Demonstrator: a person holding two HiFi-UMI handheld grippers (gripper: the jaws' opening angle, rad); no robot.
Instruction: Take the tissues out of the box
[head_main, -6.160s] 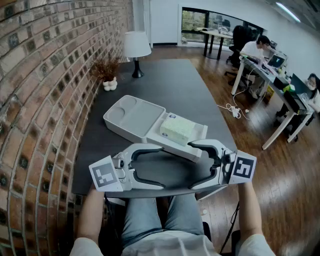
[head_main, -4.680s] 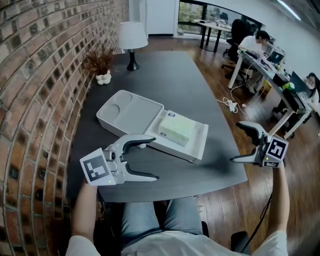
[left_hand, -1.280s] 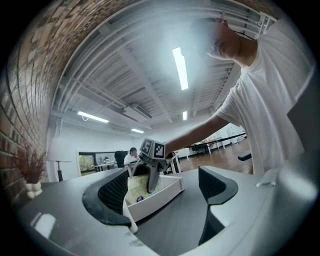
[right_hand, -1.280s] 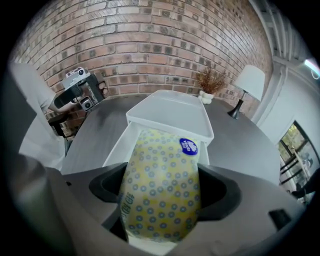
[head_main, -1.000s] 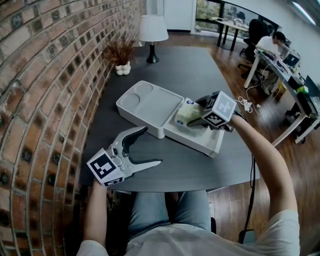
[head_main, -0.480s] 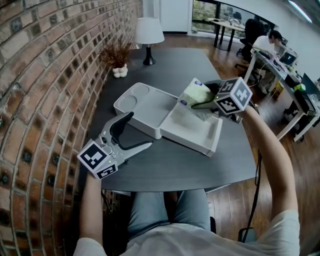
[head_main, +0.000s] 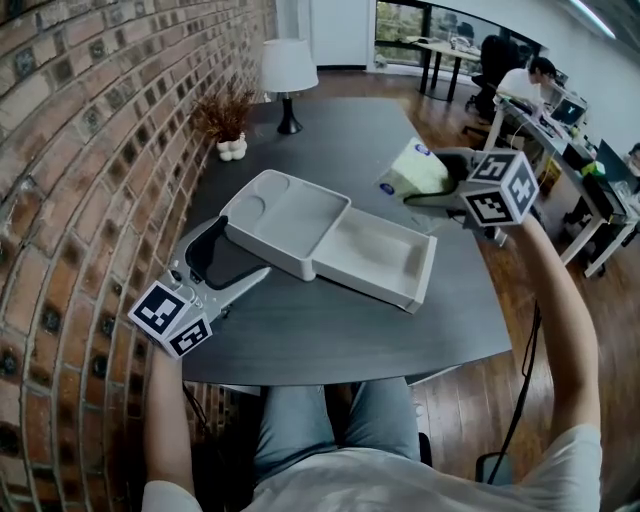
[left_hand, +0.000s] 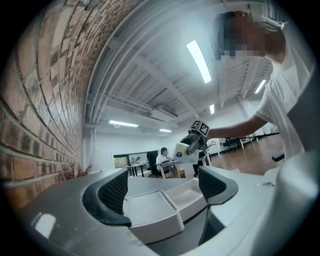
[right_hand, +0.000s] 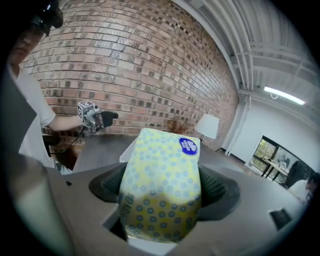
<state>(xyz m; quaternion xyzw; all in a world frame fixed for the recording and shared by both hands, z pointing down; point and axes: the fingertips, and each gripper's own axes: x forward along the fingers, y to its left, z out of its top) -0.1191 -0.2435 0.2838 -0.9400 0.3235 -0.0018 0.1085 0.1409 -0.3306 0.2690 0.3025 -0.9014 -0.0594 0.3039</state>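
The white box (head_main: 300, 262) lies open on the dark table, its lid (head_main: 285, 218) to the left and its base tray (head_main: 378, 262) bare inside. A yellow-green dotted tissue pack (head_main: 417, 170) hangs in the air beyond the box's right end, and my right gripper (head_main: 425, 188) is shut on it. In the right gripper view the tissue pack (right_hand: 162, 185) fills the gap between the jaws. My left gripper (head_main: 238, 250) rests open at the table's left side, just short of the lid. Through it I see the box (left_hand: 160, 210) and the lifted tissue pack (left_hand: 183, 151).
A brick wall (head_main: 90, 150) runs close along the table's left side. A white lamp (head_main: 288, 70) and a dried plant in a pot (head_main: 228, 125) stand at the far end. The table's near edge (head_main: 340, 375) is just before my legs. Office desks with people (head_main: 540, 90) are far right.
My right gripper has lifted the tissue pack out of the base tray and carried it up and to the right. My left gripper has drifted left, toward the wall.
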